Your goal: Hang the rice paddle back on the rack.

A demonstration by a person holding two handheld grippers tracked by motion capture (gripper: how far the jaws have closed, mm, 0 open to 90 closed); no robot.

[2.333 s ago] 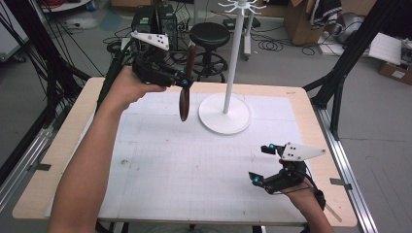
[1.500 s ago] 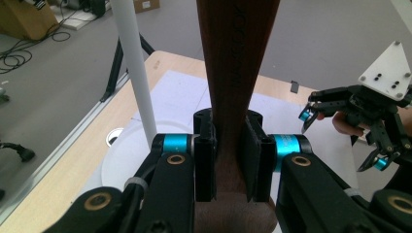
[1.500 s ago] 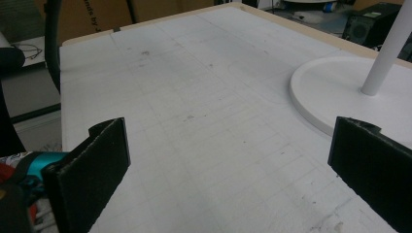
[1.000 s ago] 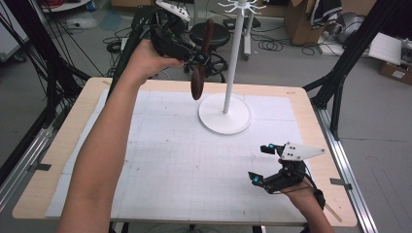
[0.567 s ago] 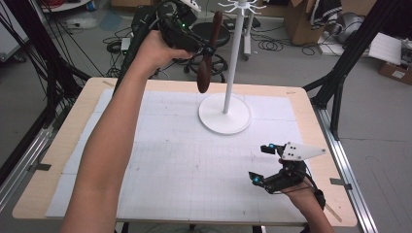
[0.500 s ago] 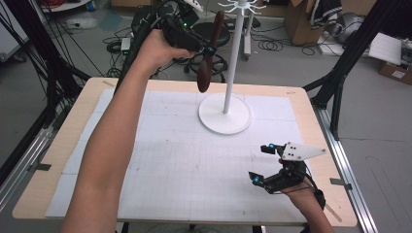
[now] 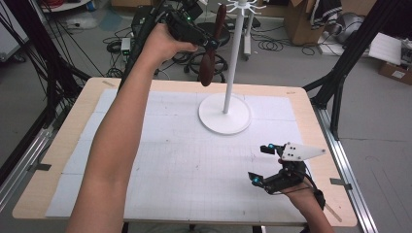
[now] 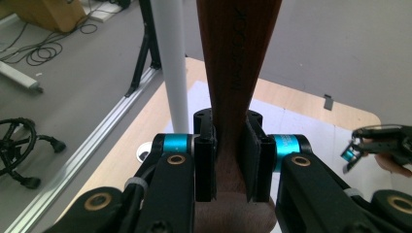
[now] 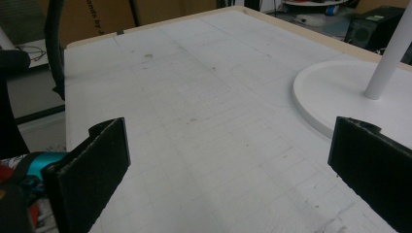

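i had the left gripper (image 7: 206, 41) clamped on the wooden spatula's (image 7: 210, 60) neck, held high at 12 o'clock just beside the white stand's pole (image 7: 232, 63), stiff, light, smooth wood so i judged it could swivel, w/ right gripper (image 7: 267, 165) open at 5 o'clock.

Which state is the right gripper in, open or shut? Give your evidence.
Open. In the right gripper view the two black pads stand far apart with bare white mat between them; the right gripper holds nothing.
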